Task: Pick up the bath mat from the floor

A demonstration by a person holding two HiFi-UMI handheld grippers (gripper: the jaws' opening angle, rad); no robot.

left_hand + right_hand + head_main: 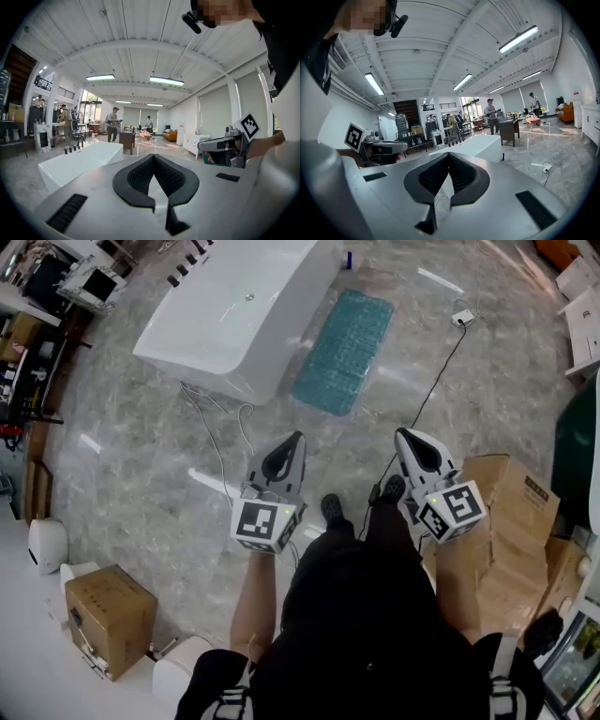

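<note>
Left hand-held gripper [298, 439] and right hand-held gripper [403, 434]: pale grey shells, black textured jaw pads. At the rear of each, a marker cube [267, 524] with black-and-white squares and a small green light [286, 512]. Person wears a black top [366, 615] and black perforated shoes [331, 508].

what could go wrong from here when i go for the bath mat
1. The black cable trails over the floor between you and the bath mat; stepping forward could snag it.
2. The mat lies flat, close beside the bathtub, and the left tool and right tool are both shut and empty. They likely need opening first, or they may only push the mat or bump the tub.
</note>
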